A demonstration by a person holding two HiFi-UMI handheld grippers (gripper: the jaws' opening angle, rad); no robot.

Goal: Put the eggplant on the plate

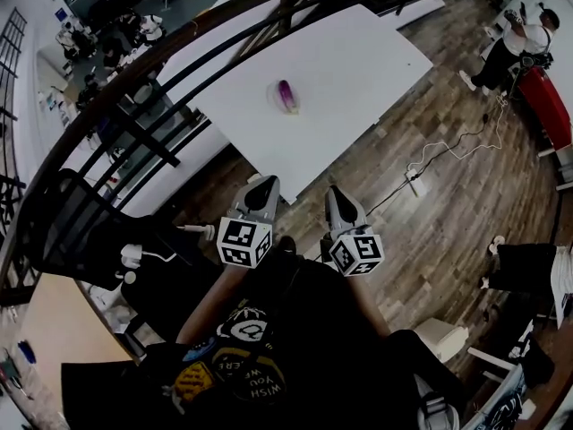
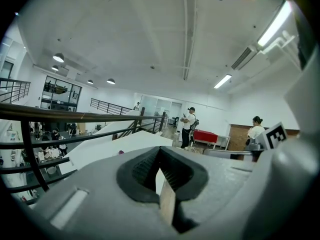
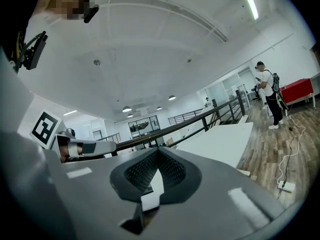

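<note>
A small purple eggplant (image 1: 286,95) lies near the middle of the white table (image 1: 358,70), far ahead of me. A faint pale round shape (image 1: 274,91) shows at its left side; I cannot tell whether it is the plate. My left gripper (image 1: 265,183) and right gripper (image 1: 337,193) are held side by side short of the table's near corner, both shut with nothing between the jaws. In the left gripper view the jaws (image 2: 159,150) meet, and the eggplant (image 2: 120,152) is a tiny purple dot on the table. The right gripper (image 3: 158,150) also has its tips together.
A dark metal railing (image 1: 161,70) runs along the table's left side. A power strip and cable (image 1: 414,176) lie on the wood floor to the right. A person (image 1: 519,43) stands by a red table (image 1: 551,101) at the far right.
</note>
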